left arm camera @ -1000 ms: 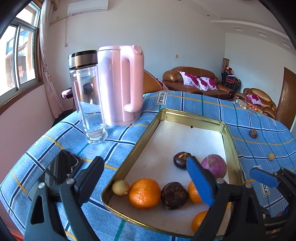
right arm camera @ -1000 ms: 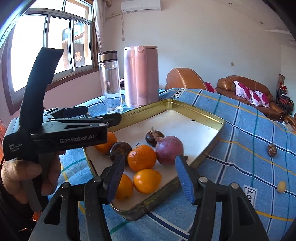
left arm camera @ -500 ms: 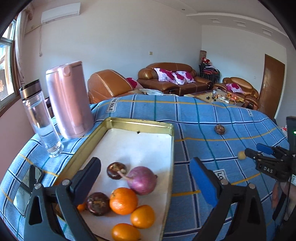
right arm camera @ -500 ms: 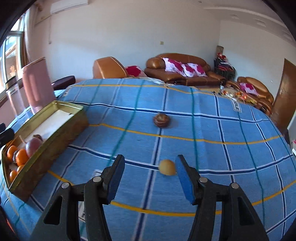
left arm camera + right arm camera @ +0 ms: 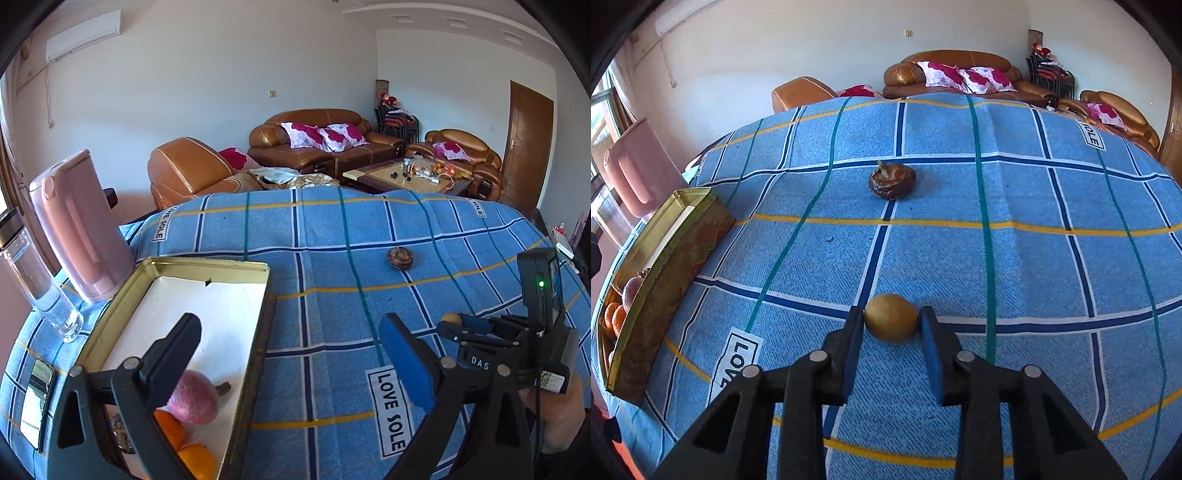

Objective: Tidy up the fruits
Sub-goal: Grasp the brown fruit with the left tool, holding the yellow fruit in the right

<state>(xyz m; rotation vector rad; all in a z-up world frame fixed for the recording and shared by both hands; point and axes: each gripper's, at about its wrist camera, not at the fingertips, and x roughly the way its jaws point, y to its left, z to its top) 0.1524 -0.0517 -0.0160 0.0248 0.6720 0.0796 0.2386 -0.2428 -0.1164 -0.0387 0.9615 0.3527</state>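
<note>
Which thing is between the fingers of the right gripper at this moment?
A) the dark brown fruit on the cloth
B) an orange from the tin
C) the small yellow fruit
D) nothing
C: in the right wrist view both pads of the right gripper press on the small yellow fruit, while the dark brown fruit lies apart, farther up the cloth.

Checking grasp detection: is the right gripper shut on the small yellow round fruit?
Shut: right gripper pads touch both sides of the small yellow round fruit, which is on the blue plaid cloth.

A blue checked cloth [image 5: 1034, 258] covers the worktop. On it lie a gold tin tray [image 5: 258, 332], a pink kettle [image 5: 81, 229], a glass bottle [image 5: 33, 280], a phone [image 5: 35, 398], a brown fruit [image 5: 892, 181] and a small yellow fruit [image 5: 891, 318].
</note>
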